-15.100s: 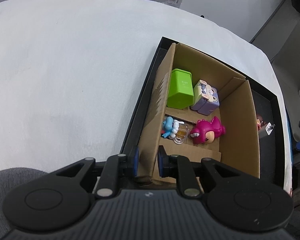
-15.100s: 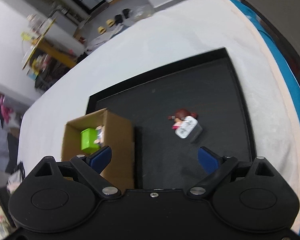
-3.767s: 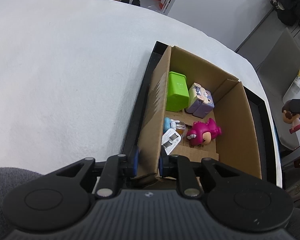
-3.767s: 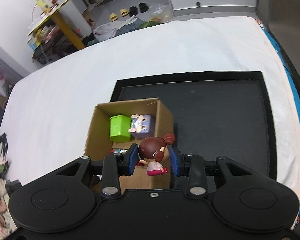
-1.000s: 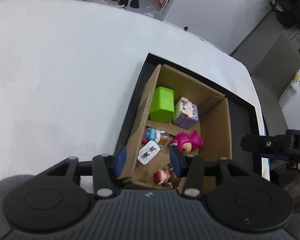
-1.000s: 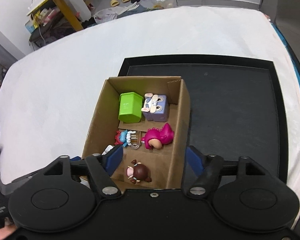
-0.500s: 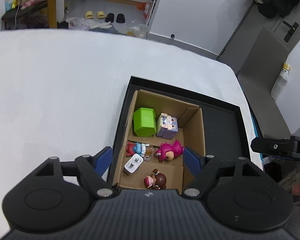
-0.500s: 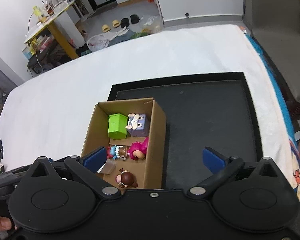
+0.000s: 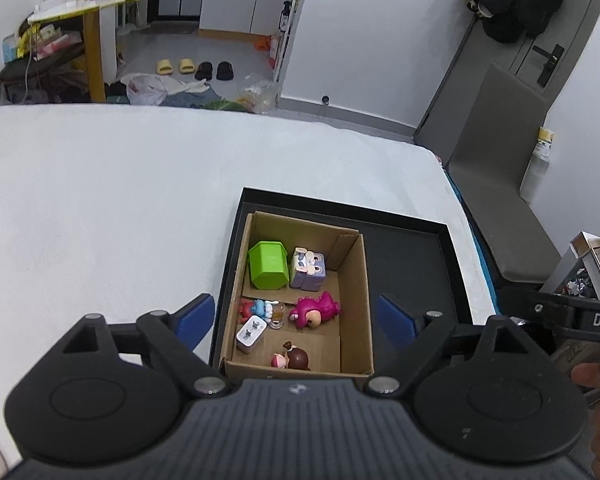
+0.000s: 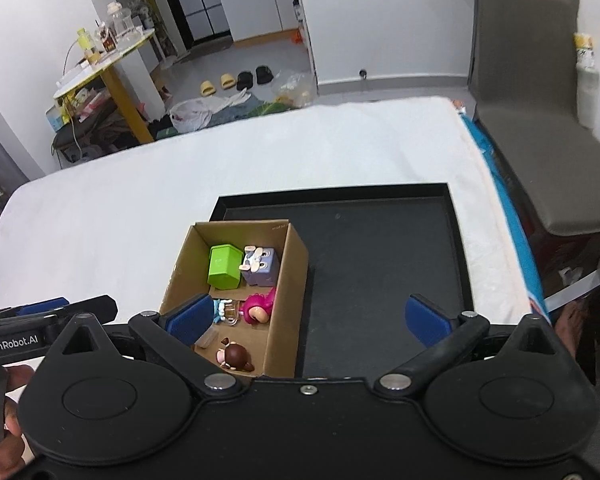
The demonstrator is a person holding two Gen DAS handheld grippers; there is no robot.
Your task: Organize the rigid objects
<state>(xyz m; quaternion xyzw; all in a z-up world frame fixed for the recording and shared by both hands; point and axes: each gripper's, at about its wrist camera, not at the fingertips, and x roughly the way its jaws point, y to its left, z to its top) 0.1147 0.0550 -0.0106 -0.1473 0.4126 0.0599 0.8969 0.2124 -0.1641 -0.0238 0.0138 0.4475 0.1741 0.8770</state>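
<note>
On the big white table [image 9: 100,208] we saw a flat black tray [image 10: 380,280], and on the left part of that tray stood a brown cardboard box [image 9: 356,300] with its top open. The rest of the tray was bare and dark.

Our left gripper [image 9: 296,316] hung above the near end of the box. Its blue fingers [image 9: 194,314] were spread wide, one on each side of the box, and they touched nothing. They had just been opening more, and nothing was held between them. Our right gripper [image 10: 306,318] hung over the tray too, with its blue fingers [image 10: 426,320] far apart and nothing in them.

Inside the box, at the far end, sat a green block [image 9: 269,265], and a purple cube with a bunny face [image 9: 309,269] stood just beside it on the right. In the middle part lay a pink dinosaur toy [image 9: 314,312]. Left of it lay a small blue and red figure [image 9: 256,307]. Near that was a white charger plug [image 9: 251,334]. At the near end lay a little doll with brown hair [image 9: 294,360], on its side.
</note>
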